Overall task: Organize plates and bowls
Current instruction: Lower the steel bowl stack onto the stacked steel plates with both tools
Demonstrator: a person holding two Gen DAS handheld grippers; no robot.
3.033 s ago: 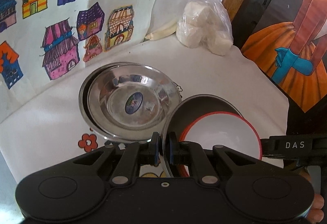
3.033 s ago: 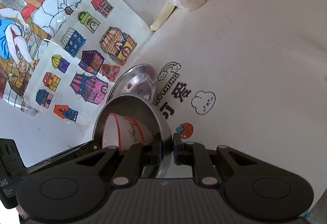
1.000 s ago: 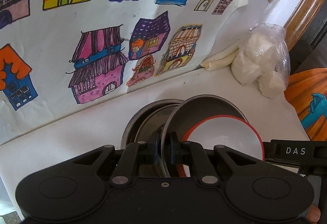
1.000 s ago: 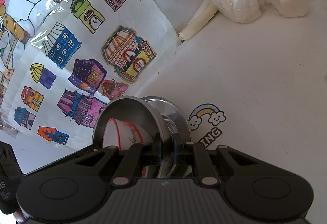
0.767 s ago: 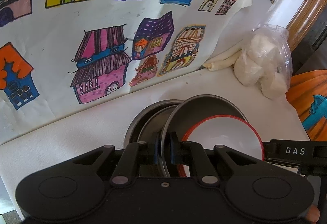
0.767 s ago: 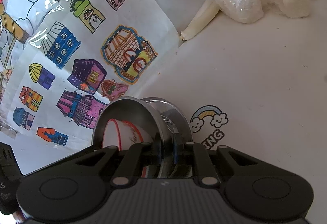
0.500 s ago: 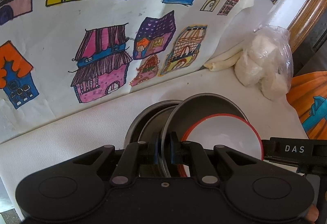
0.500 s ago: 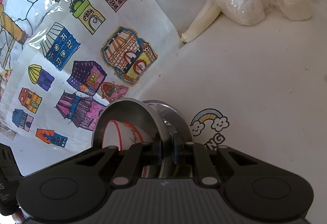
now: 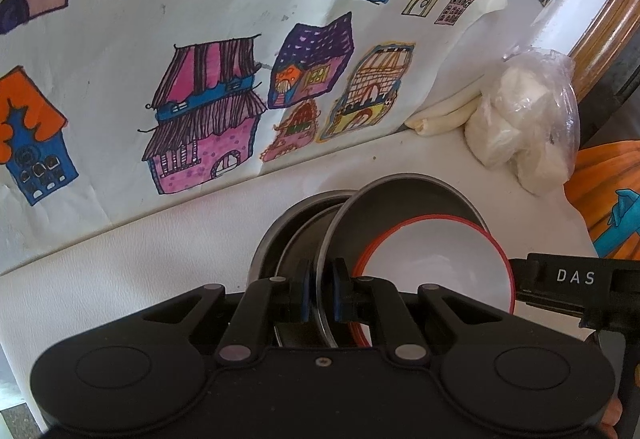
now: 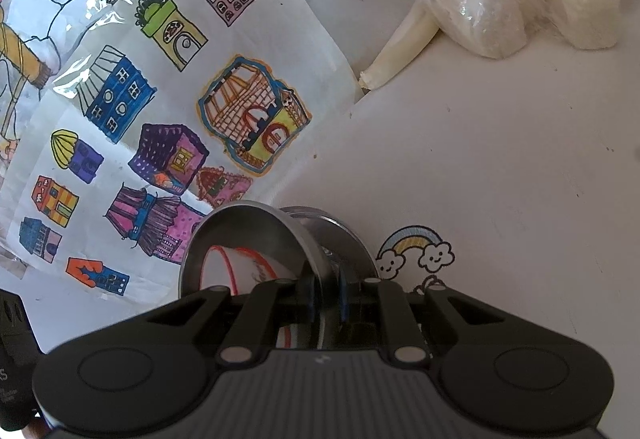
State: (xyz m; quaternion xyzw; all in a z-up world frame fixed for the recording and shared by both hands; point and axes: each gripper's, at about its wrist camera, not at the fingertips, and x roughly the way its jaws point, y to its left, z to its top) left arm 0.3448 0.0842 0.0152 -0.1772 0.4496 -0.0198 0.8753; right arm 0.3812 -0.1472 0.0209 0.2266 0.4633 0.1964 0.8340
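While both grippers pinch opposite rims of the steel bowl [image 9: 404, 199], red-rimmed bowl [image 9: 436, 259] inside, it hangs over the steel plates [image 9: 296, 223]. Next, likely: lower level, then release left gripper [image 9: 320, 295] and right gripper [image 10: 325, 295].

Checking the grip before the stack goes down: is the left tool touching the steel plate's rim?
Touching. The left wrist view shows the left tool with both pads pressed against the steel plate's rim.

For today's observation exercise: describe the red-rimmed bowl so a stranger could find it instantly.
Start at the houses drawing against the white table. Below it, both grippers hold a steel bowl by its rim. The red-rimmed bowl sits inside: white, the only dish that isn't bare metal.
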